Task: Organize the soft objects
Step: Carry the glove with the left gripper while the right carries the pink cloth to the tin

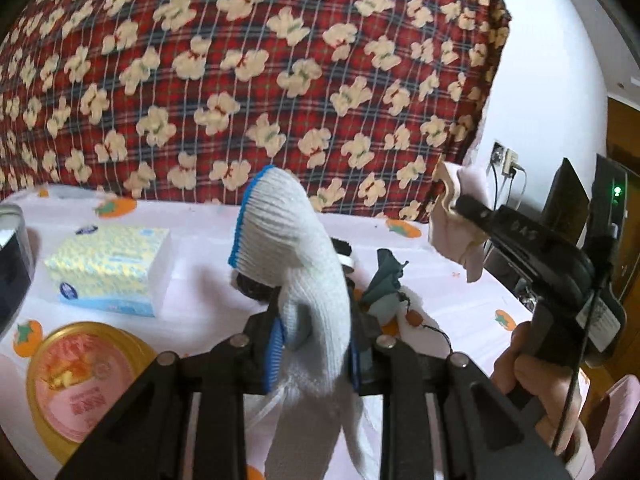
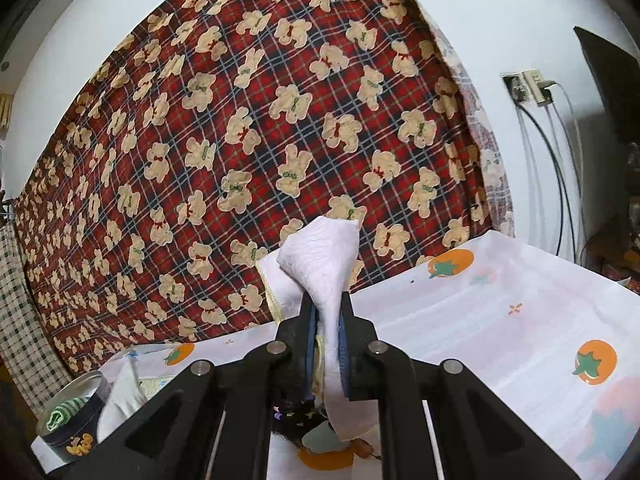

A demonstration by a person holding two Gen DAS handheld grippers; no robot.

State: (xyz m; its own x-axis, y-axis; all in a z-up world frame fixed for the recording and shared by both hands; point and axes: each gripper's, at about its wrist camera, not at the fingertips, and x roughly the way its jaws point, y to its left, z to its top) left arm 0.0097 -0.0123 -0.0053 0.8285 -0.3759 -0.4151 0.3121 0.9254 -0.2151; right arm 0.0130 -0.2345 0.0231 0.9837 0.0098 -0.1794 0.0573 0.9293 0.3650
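Note:
My left gripper (image 1: 316, 344) is shut on a white knit glove with a blue cuff (image 1: 304, 248), which stands up between the fingers above the table. My right gripper (image 2: 326, 344) is shut on a pale pink folded cloth (image 2: 324, 264) and holds it raised; it also shows in the left wrist view (image 1: 456, 216) at the right, held by a hand. A small grey-green soft toy with a beaded cord (image 1: 386, 284) lies on the table behind the glove. A dark round object (image 1: 256, 286) sits partly hidden behind the glove.
A tissue pack (image 1: 110, 266) lies at the left. A round gold-rimmed tin lid (image 1: 80, 384) is at the front left. A dark round tin (image 2: 72, 420) holds a green striped item. A red plaid bear blanket (image 1: 240, 80) hangs behind the persimmon-print tablecloth (image 2: 500, 320).

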